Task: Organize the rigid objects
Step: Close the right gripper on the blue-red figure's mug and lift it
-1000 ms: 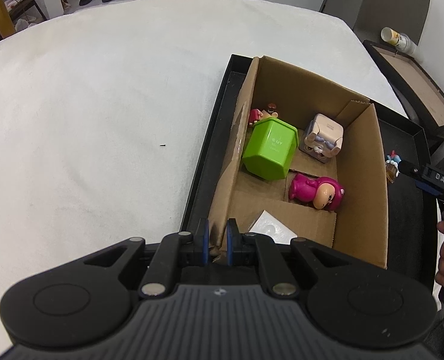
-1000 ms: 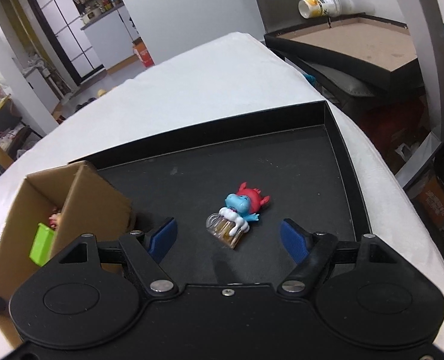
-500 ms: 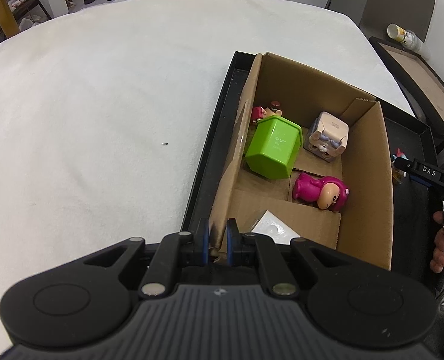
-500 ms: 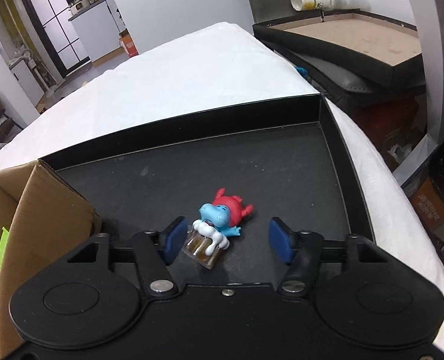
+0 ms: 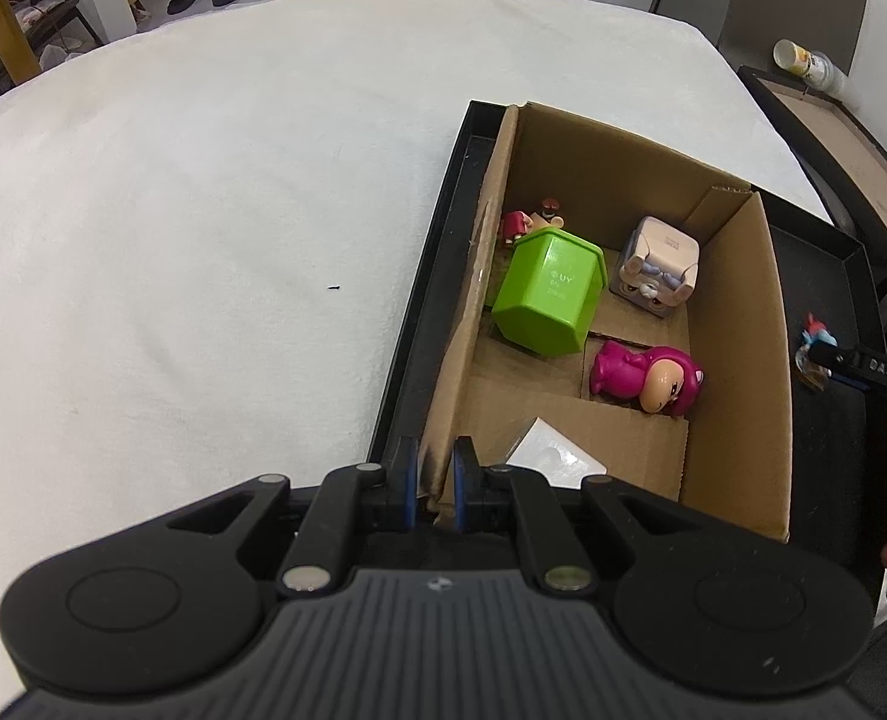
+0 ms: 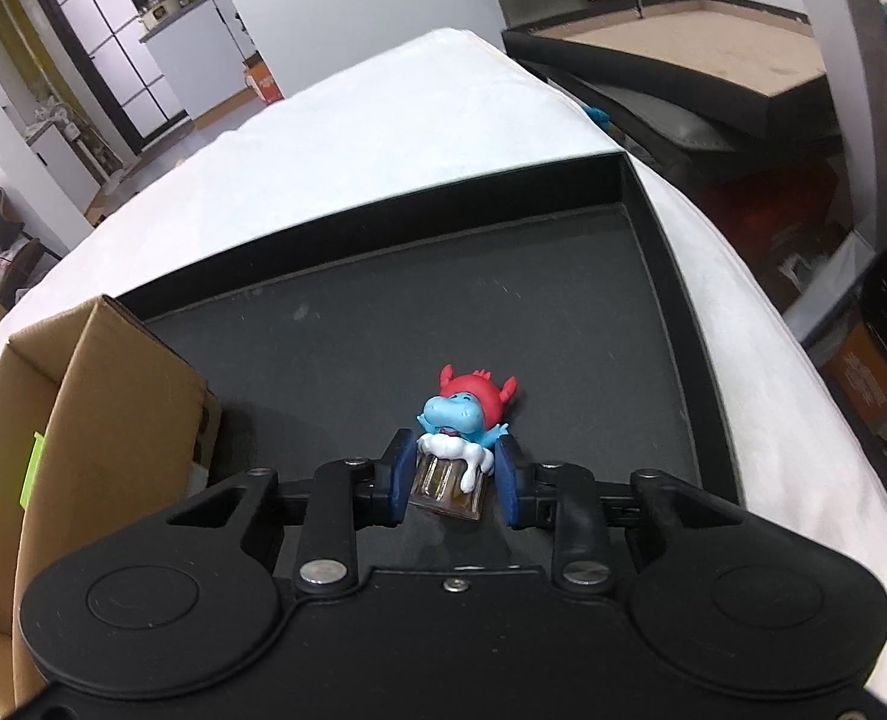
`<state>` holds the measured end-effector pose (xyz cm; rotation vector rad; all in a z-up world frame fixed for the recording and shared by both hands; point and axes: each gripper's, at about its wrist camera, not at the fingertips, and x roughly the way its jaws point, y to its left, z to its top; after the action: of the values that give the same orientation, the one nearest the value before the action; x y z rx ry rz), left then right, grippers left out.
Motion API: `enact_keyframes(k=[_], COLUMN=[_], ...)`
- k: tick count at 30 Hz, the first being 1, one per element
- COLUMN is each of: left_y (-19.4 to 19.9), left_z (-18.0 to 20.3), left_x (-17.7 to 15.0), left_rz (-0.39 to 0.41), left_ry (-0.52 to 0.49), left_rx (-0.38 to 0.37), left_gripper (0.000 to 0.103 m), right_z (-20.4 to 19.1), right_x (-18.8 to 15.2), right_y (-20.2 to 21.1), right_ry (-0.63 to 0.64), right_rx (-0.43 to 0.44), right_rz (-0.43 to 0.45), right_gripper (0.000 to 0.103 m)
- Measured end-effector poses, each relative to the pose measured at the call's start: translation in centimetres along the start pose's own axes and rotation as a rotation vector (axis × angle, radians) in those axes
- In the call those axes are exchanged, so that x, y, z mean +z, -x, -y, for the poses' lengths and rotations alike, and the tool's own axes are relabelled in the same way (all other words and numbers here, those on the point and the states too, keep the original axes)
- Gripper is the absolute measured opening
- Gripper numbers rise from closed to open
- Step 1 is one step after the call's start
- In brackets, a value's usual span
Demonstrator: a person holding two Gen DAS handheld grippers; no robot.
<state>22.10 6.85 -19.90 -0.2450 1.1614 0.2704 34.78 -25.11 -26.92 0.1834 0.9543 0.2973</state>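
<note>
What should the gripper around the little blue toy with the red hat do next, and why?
Probably finish squeezing, then lift. The right gripper is closing with the blue figurine with a red hat between its jaws on the black tray. The cardboard box beside it already holds other toys.

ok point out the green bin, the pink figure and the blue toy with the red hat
green bin (image 5: 548, 297), left wrist view, on its upturned side wall
pink figure (image 5: 644, 373), left wrist view, on its body
blue toy with the red hat (image 6: 458, 417), right wrist view, on its blue face
</note>
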Motion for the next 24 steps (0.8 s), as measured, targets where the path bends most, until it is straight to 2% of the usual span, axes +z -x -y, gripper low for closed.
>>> enact_keyframes(k=[8,18,24], left_y=[0.0,0.0,-0.1], left_z=[0.1,0.0,0.0], left_x=[0.0,-0.1,-0.1], left_rz=[0.001,0.003,-0.001], left_ry=[-0.01,-0.008,-0.002], left_rx=[0.0,-0.005,-0.012], left_gripper=[0.009,0.009,0.009], right_z=[0.8,0.2,0.4], right_x=[-1.0,-1.3,-1.8], right_y=[1.0,1.6,2.3], right_ry=[-0.022,0.03,0.023], right_rx=[-0.007,-0.057,-0.05], right_rz=[-0.06,-0.061,-0.071], right_gripper=[0.028,0.031,0.032])
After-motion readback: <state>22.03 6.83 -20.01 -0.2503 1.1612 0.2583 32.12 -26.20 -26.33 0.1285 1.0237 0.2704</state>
